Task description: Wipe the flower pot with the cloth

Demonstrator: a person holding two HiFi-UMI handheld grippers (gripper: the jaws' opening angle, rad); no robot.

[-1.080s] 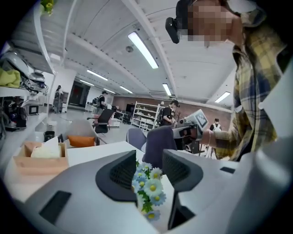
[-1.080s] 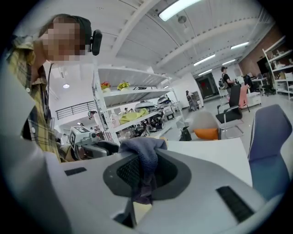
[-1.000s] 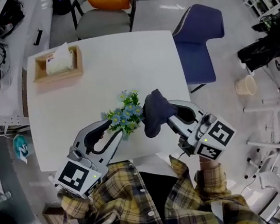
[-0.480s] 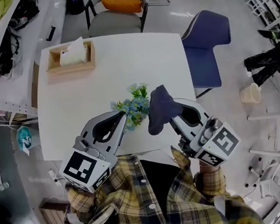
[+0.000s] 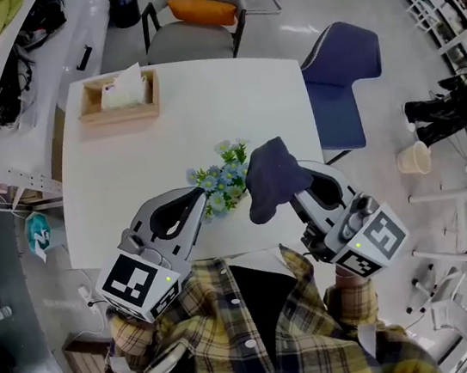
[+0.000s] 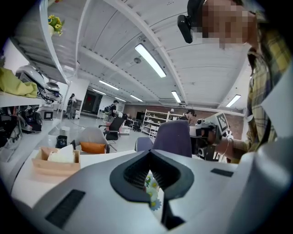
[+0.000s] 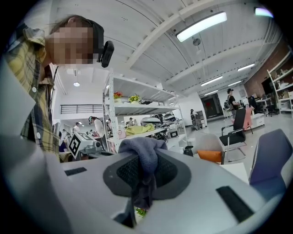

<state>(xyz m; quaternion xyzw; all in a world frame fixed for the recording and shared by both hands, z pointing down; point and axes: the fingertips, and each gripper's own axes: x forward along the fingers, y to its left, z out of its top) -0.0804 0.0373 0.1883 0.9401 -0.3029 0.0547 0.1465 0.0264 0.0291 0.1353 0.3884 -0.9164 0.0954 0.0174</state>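
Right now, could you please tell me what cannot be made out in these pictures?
- The pot: in the head view, flowers and both grippers cover it; only blossoms show.
- The left gripper: jaws shut, but whether they pinch a stem is hidden by its own body in the left gripper view.
- The cloth: its lower end drops out of sight behind the right gripper in the right gripper view.

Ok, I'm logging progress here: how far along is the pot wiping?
Done: the cloth is picked up, pinched in the right tongs. In hand: it hangs beside the flowers, while the left tongs, shut, sit against them; whether they pinch a stem is unclear. Left: the wiping itself; the pot is hidden under the flowers, and no cloth contact with it shows.
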